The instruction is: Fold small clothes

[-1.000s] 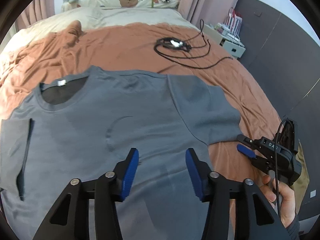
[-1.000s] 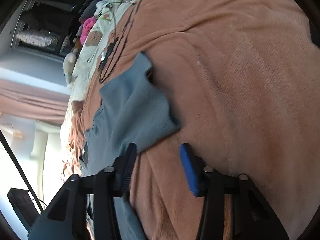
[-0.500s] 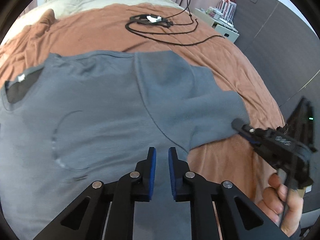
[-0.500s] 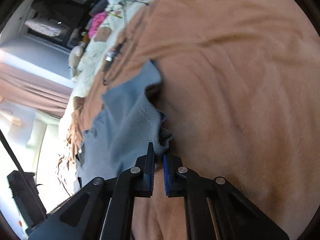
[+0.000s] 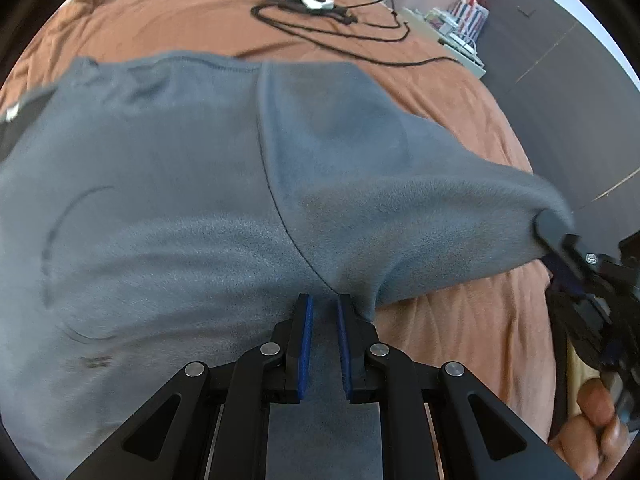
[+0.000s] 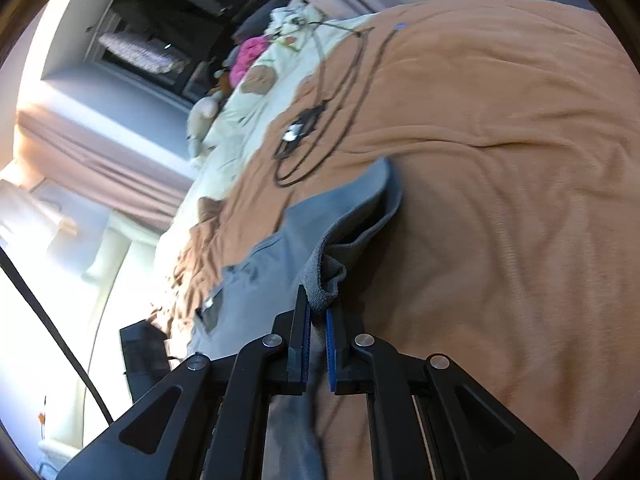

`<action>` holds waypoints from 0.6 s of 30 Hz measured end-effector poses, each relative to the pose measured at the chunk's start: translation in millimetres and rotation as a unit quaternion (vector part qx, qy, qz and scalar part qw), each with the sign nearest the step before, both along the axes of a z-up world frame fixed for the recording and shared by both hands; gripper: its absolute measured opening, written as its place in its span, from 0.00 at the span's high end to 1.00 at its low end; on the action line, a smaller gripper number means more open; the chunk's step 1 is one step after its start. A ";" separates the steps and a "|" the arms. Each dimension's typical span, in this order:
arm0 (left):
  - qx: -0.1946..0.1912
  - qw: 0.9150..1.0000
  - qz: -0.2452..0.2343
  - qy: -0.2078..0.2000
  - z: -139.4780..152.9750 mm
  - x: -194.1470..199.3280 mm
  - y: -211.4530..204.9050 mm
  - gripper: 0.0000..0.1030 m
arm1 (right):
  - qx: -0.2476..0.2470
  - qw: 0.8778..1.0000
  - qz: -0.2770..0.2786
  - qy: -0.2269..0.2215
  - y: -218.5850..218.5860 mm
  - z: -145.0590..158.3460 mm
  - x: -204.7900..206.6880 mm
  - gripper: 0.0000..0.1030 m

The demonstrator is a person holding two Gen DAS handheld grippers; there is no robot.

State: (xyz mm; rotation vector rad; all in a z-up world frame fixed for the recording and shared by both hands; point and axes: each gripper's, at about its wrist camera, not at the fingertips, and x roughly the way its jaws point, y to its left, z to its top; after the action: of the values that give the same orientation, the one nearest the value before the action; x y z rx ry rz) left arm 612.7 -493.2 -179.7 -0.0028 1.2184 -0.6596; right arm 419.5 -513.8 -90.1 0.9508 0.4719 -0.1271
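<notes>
Blue pads, left hand: the fingers of my left gripper [image 5: 323, 308] are squeezed nearly together at the bottom centre of the left view, pinching a ridge of grey cloth by the seam under the arm of the shirt [image 5: 168, 208].
Blue pads, right hand: my right gripper [image 6: 317, 310] has its fingers almost touching at the lower centre of the right view, nipping the bunched cuff of the sleeve [image 5: 420, 216].
Jaw motion: both pairs have just been closing, and each has cloth between the pads.
Right gripper from the left view: its black tip [image 5: 554, 232] sits at the right edge of the frame with the sleeve end pulled up onto it; my right hand [image 5: 588, 436] shows at the lower right corner.
Sleeve: stretched taut from the shoulder seam toward the right edge, raised off the cover at its end.
Shirt: grey, spread over the brown blanket [image 5: 448, 92] and filling the left and centre of the left view; its collar [image 5: 10, 128] is at the far left edge, a faint curved line on the chest at centre left.
Cable: a black cord [image 5: 340, 28] with a small white piece lies looped on the blanket in the upper centre, well apart from the shirt.
Pillows: cream bedding [image 6: 256, 92] with brown patches and something pink in the upper centre of the right view.
Cabinet: a pale bedside unit [image 5: 460, 40] at the upper right of the left view.
</notes>
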 end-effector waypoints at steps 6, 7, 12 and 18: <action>-0.032 0.999 0.014 0.015 -3.2 3.7 6.0 0.87 | -0.005 0.999 0.031 -0.022 12.3 -1.7 7.8 0.97; -0.036 0.999 0.013 0.018 -2.4 4.1 8.2 0.87 | -0.005 0.999 0.033 -0.024 13.4 -2.6 12.4 0.97; -0.034 0.999 0.022 0.016 10.6 1.3 31.5 0.87 | -0.007 0.998 0.060 -0.035 21.2 -8.6 22.5 0.97; -0.027 0.998 0.060 -0.006 35.9 9.5 88.8 0.87 | -0.016 0.994 0.101 -0.033 35.2 -17.3 35.2 0.97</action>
State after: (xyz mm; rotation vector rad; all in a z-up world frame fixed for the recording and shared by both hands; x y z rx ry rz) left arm 622.2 -404.4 -143.7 -0.1163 1.1781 -0.5864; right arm 454.6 -478.5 -107.3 0.8673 0.5001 0.0798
